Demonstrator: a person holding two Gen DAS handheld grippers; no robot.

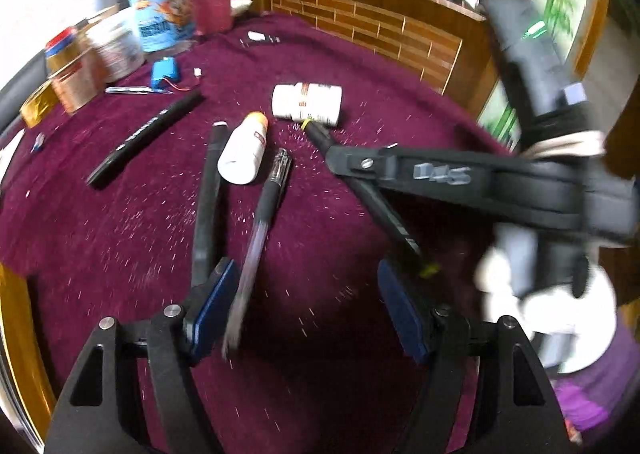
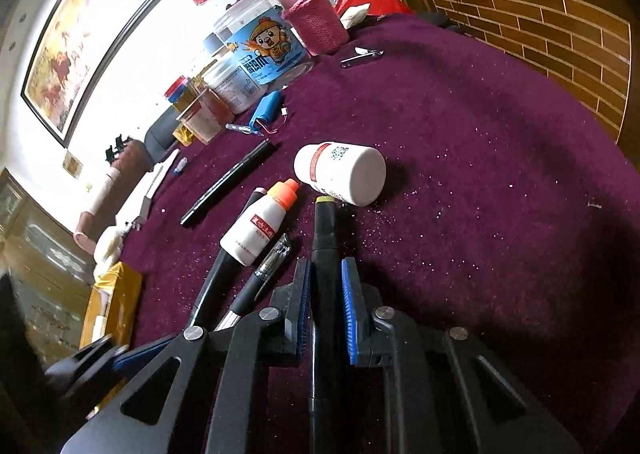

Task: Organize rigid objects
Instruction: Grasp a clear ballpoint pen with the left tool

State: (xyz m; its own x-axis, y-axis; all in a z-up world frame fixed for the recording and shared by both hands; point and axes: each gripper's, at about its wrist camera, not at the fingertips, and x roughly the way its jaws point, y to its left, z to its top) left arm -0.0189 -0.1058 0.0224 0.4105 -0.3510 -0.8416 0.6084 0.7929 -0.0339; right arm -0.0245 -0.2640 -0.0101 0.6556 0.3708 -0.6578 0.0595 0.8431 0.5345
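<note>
1. Your right gripper point(image 2: 326, 294) is clamped on the black marker point(image 2: 325, 238), its yellow tip just beside the white bottle point(image 2: 340, 171)
2. Left gripper point(image 1: 308, 294) is wide open, empty, above the clear pen point(image 1: 260, 221) on the purple cloth point(image 2: 500, 173)

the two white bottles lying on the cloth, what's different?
The wide white bottle is squat with a white cap and a red-striped label; the small bottle is slimmer, with an orange cap. The wide one lies across the view; the small one lies slanted. Both are white and on their sides.
</note>
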